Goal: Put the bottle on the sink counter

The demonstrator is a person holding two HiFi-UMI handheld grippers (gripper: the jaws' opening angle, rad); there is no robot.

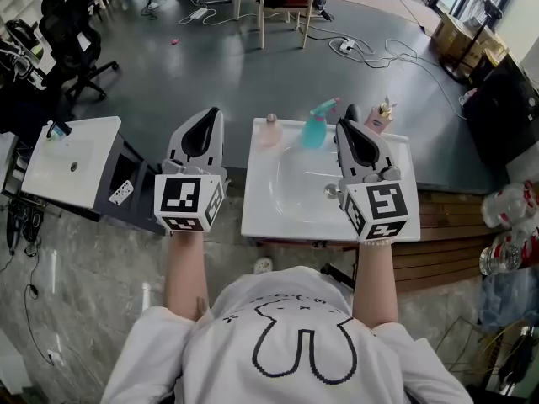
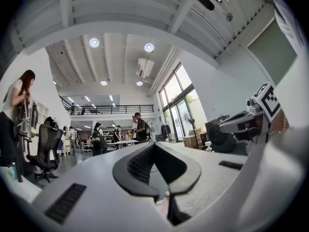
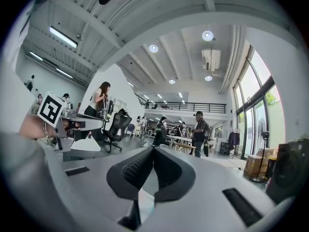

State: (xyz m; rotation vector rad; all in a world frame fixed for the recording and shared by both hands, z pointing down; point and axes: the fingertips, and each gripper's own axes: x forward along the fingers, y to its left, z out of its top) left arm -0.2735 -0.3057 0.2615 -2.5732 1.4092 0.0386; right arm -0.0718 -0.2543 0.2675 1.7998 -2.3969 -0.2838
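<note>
bottle upright on sink counter — left claw, right claw both closed, empty.

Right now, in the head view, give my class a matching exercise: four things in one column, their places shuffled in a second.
Things:
1 teal spray bottle
2 pink bottle
3 black office chair
4 right claw

Places:
A on the floor, far left
B over the right side of the sink counter
C counter's back left corner
D counter's back edge, near the middle

Pairs: 1-D, 2-C, 3-A, 4-B
</note>
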